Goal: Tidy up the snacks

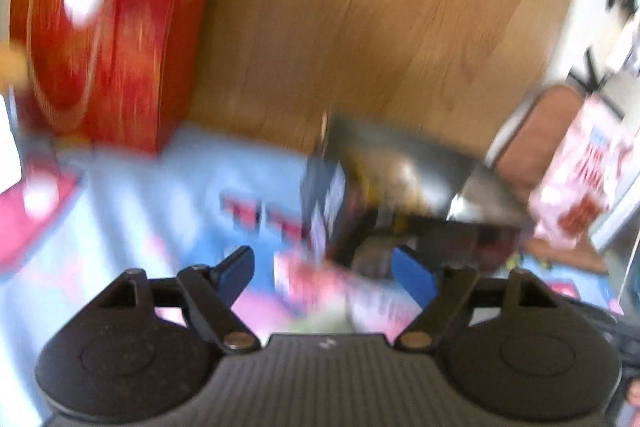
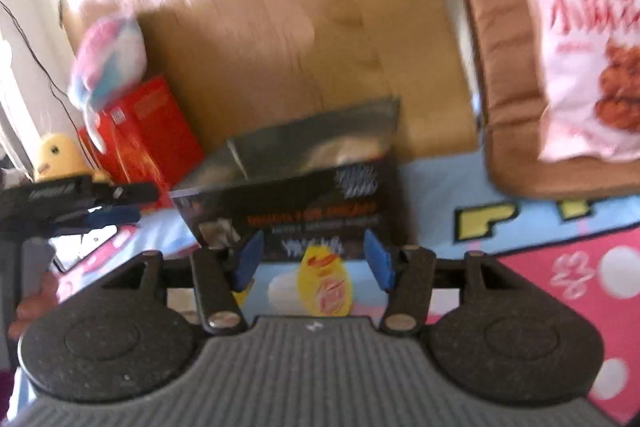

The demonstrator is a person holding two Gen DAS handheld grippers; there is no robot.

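Left gripper [image 1: 326,273]: jaws wide apart, holding nothing, over the mat [image 1: 168,187].
Right gripper [image 2: 312,259]: jaws apart too, empty, right above a small yellow snack pack [image 2: 324,287] on the mat.
Black snack box [image 2: 296,199]: open, just behind the pack (blurry in the left view).
Risk: closing too early could push the pack away.
Risk: both grippers are near and could bump the box.

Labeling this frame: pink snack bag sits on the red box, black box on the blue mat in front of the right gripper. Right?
Not quite. The pink snack bag lies on the brown cushion, not the red box; the right wrist view shows it. The black box does stand on the blue mat in front of the right gripper.
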